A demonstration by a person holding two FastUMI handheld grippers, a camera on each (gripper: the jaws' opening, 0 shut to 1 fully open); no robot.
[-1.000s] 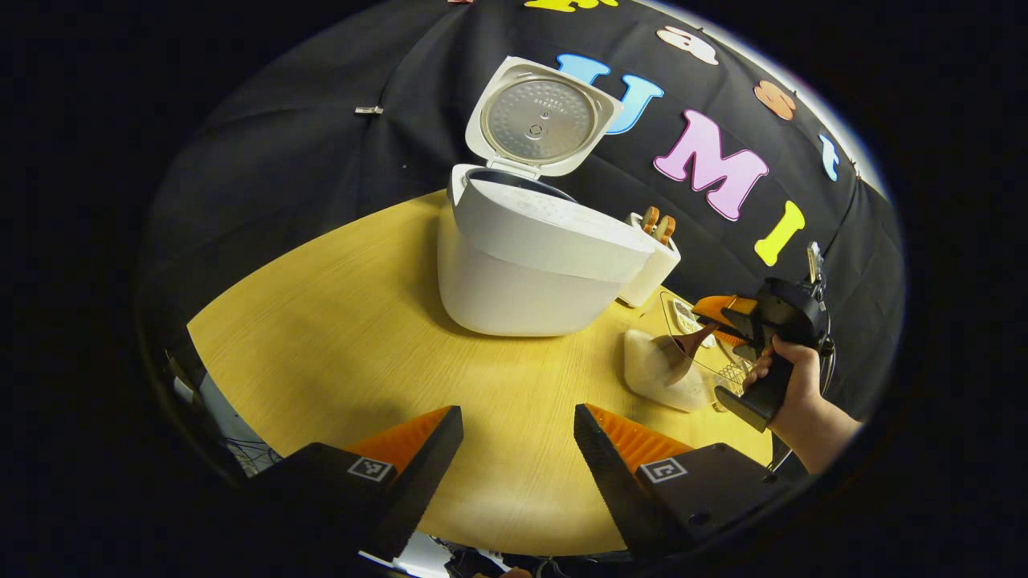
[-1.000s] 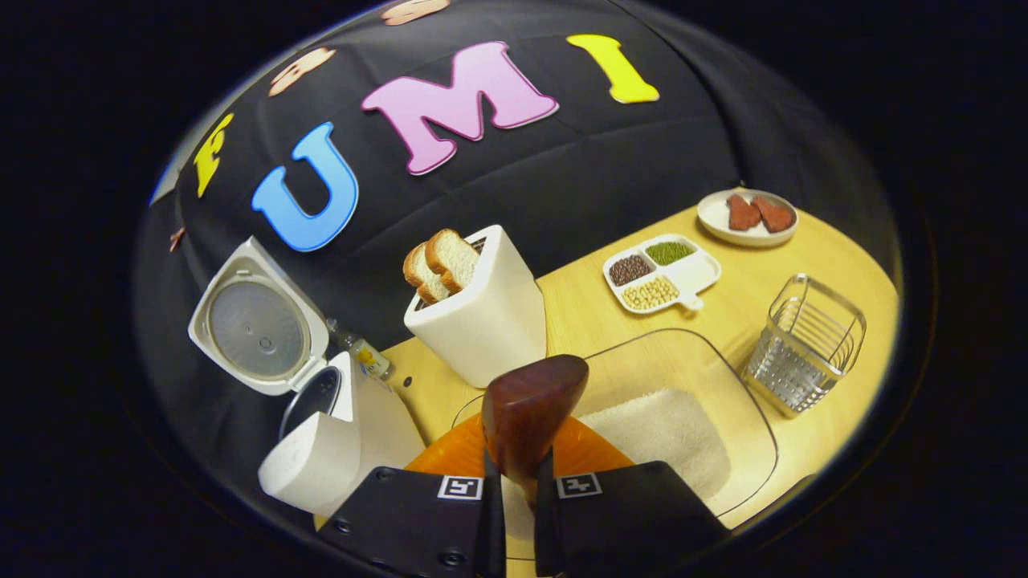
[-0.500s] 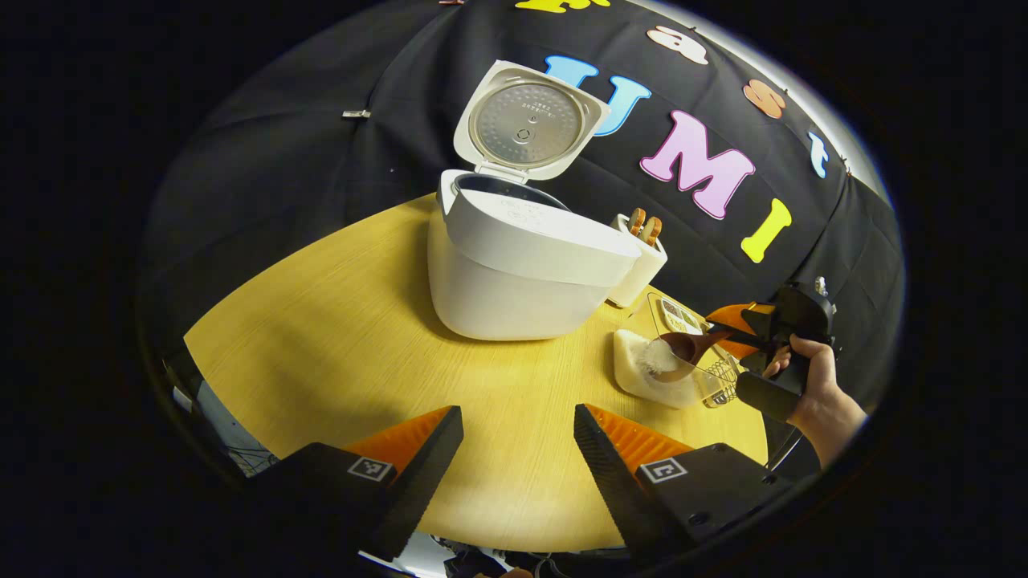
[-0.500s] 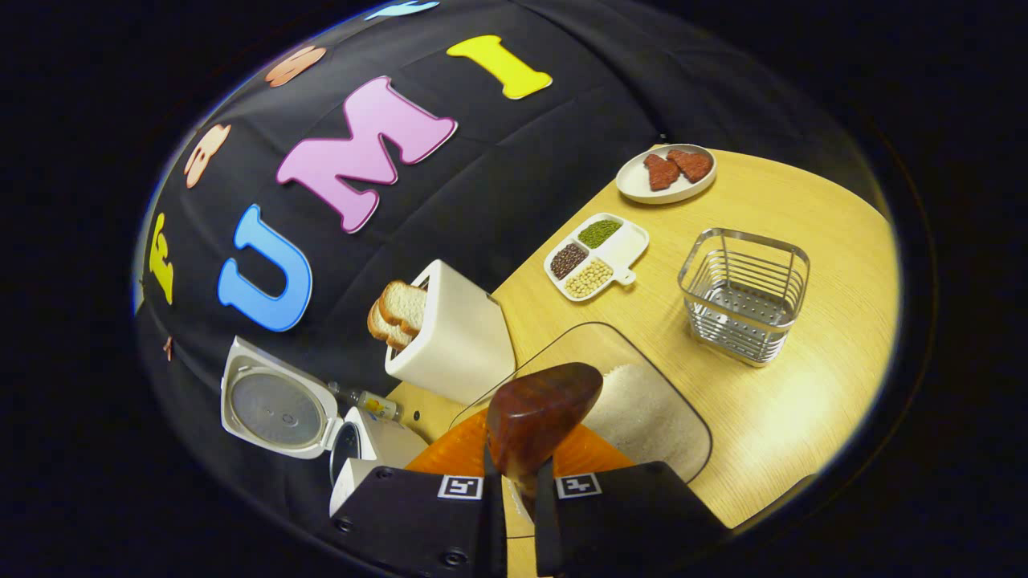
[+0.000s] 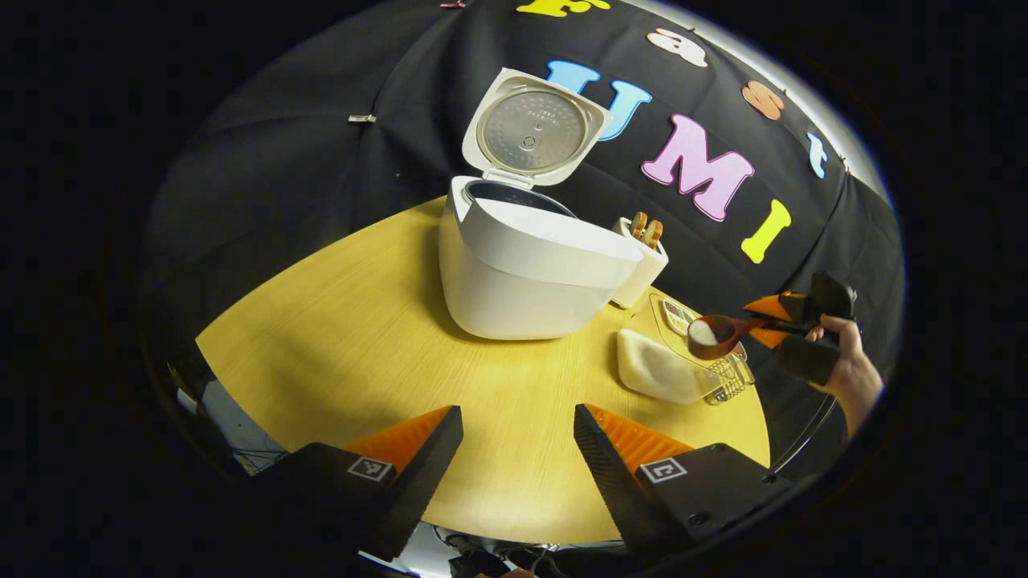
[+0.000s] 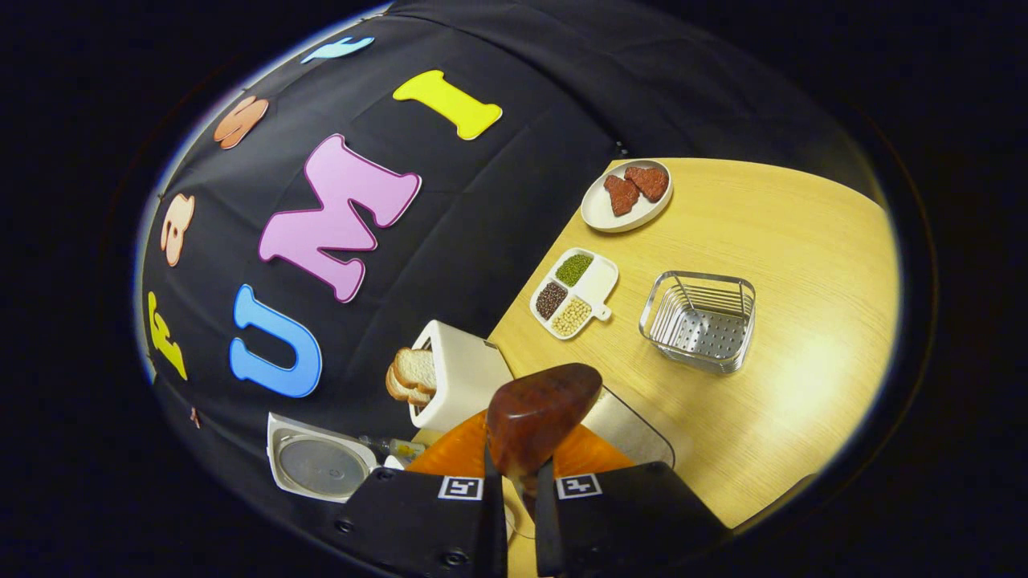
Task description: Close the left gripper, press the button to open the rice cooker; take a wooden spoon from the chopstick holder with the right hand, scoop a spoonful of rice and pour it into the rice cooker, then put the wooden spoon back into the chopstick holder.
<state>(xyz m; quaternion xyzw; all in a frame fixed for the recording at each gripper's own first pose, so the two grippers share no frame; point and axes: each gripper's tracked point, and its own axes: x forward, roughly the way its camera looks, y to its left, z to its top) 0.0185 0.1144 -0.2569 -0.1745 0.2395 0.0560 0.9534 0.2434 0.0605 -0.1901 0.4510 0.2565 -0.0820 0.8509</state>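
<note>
The white rice cooker [image 5: 522, 273] stands on the table with its lid [image 5: 534, 128] up. My left gripper [image 5: 518, 449] hovers open in front of it, nothing between its fingers. Farther right, a hand [image 5: 851, 377] holds my right gripper [image 5: 763, 323], shut on the wooden spoon [image 5: 711, 335]. The spoon's bowl carries white rice and hangs above the glass rice dish [image 5: 658, 369]. In the right gripper view the spoon [image 6: 542, 413] sticks up from the shut right gripper [image 6: 520, 474], with the rice dish [image 6: 634, 429] below. The metal wire chopstick holder [image 6: 699, 321] stands empty to the right.
A white toaster [image 6: 458, 377] with bread slices stands between the cooker lid [image 6: 321, 466] and the dish. A divided tray of beans [image 6: 572, 293] and a plate with meat pieces [image 6: 626, 197] lie near the back wall. The round wooden table [image 6: 803, 257] runs right.
My right gripper has lifted the spoon out of the rice dish, now with rice in its bowl, and risen above the table. The left gripper has hardly moved.
</note>
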